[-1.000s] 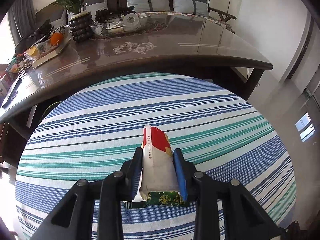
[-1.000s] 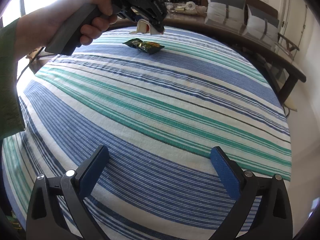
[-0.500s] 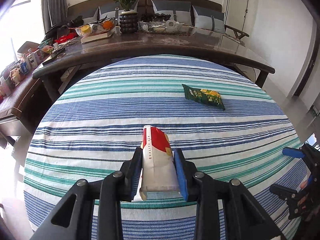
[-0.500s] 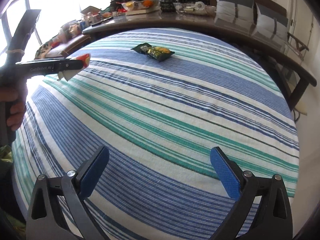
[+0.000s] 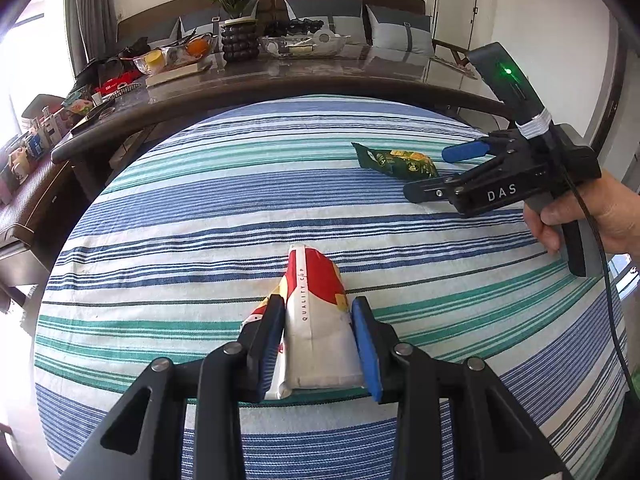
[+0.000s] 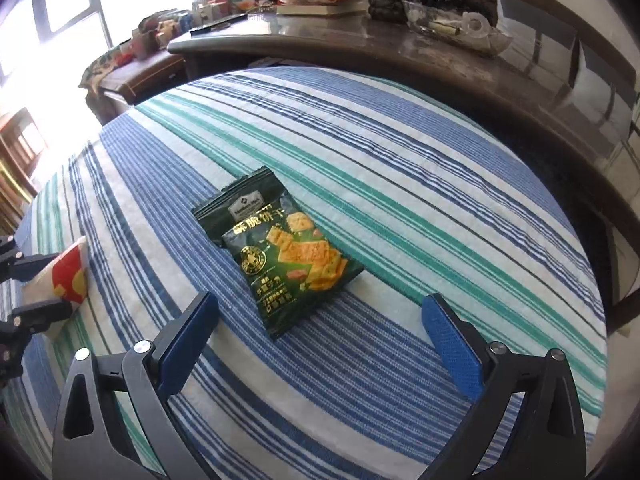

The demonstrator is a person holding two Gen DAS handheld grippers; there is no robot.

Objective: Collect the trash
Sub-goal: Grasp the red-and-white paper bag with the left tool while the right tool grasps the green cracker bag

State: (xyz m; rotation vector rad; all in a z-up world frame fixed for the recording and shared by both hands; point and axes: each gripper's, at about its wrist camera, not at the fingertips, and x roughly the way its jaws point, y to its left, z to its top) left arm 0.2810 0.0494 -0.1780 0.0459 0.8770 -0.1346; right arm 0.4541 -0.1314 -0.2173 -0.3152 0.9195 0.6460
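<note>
1. Green snack bag lies on the striped cloth, just ahead of our right tongs, spread wide, long side slanting left.
2. Our left tongs squeeze the red-and-white wrapper.

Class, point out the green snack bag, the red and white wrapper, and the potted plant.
green snack bag [image 6: 286, 258], right wrist view, centre of its printed front.
red and white wrapper [image 5: 318, 316], left wrist view, its white middle.
potted plant [image 5: 239, 42], left wrist view, its dark pot.
</note>
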